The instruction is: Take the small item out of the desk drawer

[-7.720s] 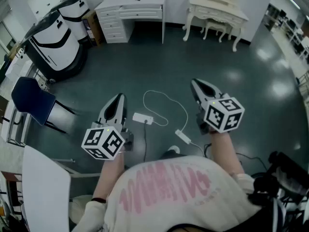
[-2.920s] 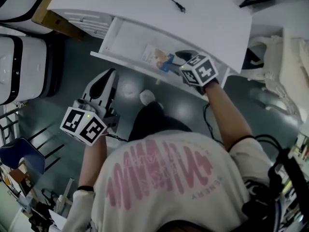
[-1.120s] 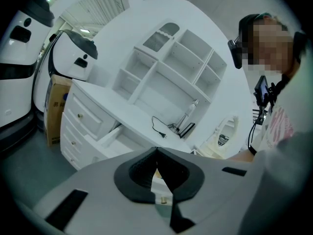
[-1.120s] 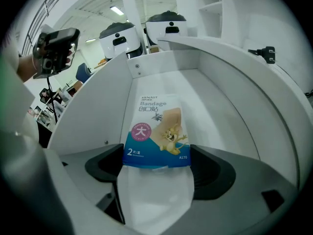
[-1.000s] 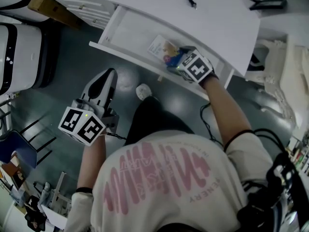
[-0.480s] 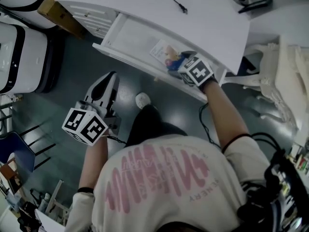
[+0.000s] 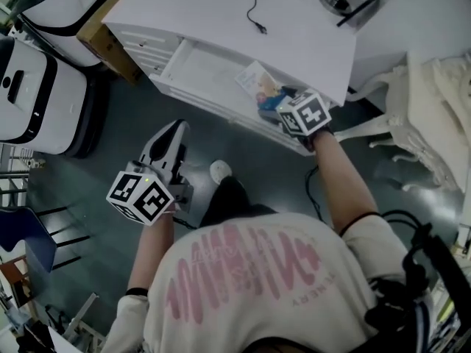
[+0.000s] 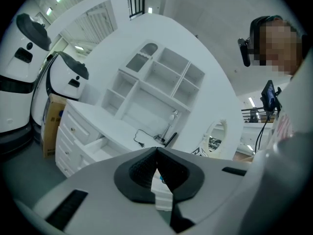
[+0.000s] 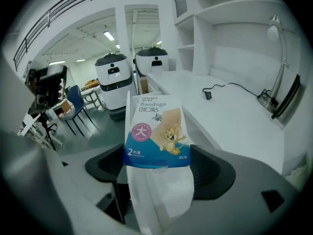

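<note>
Dark grey floor under my left tongs [image 8: 156,154]: pressed together, nothing in them, hanging low off the surface's front edge, well apart from the drawer. Drawer [image 7: 202,68] is pulled out from under the front edge of the white surface [image 7: 221,13], and its left part is bare. Bandage packet [image 9: 155,131] sits over the drawer's right end, pinched in my right tongs [image 9: 159,170]. They appear to grip its white lower flap; the printed card half stands upright above the pads. Can't tell from the head view whether it's fully clear of the drawer's front wall.

Handling, my read: very light, thin, flat. Card looks stiff-ish up top, but the flap looks soft and glossy, so it could slide or fold. A better hold would be the card's bottom edge, flat faces against the pads. A modest squeeze is enough. Crushing isn't a real risk, creasing is.
</note>
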The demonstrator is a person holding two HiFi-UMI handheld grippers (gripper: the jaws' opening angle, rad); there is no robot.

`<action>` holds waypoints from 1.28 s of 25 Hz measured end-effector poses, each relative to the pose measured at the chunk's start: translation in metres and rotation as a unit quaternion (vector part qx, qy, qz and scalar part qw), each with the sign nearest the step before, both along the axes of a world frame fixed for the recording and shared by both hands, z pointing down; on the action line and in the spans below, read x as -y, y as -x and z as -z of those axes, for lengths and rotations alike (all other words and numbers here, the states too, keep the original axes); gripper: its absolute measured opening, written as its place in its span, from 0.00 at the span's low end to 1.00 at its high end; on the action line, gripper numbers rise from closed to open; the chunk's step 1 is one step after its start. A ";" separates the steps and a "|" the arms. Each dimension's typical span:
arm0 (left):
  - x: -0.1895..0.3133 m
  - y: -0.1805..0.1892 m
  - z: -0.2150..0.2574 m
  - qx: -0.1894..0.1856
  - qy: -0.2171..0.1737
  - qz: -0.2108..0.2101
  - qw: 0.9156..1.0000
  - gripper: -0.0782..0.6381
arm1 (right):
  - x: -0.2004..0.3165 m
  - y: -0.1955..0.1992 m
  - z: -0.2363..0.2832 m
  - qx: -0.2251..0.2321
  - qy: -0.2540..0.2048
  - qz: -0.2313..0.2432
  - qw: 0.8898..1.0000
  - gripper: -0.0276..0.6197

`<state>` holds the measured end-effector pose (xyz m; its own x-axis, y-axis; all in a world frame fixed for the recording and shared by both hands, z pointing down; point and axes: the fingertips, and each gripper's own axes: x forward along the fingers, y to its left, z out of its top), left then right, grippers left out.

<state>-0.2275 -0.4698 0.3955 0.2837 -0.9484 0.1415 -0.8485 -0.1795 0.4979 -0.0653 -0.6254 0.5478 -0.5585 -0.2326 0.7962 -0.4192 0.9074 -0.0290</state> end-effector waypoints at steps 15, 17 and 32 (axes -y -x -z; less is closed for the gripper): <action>-0.051 -0.069 0.078 0.029 -0.077 -0.023 0.996 0.15 | -0.079 -0.053 0.199 0.335 -0.009 -0.100 0.937 0.72; -0.058 -0.080 0.087 0.033 -0.088 -0.027 0.995 0.15 | -0.092 -0.064 0.223 0.370 -0.019 -0.103 0.923 0.72; -0.126 -0.141 0.099 0.032 -0.105 -0.017 0.994 0.15 | -0.175 -0.121 0.266 0.434 -0.047 -0.080 0.896 0.72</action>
<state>-0.0869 -0.3434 0.2966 0.3126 -0.9490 -0.0399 -0.8692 -0.3027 0.3911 0.0561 -0.4503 0.2822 -0.9114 -0.4084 0.0504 -0.4007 0.8532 -0.3339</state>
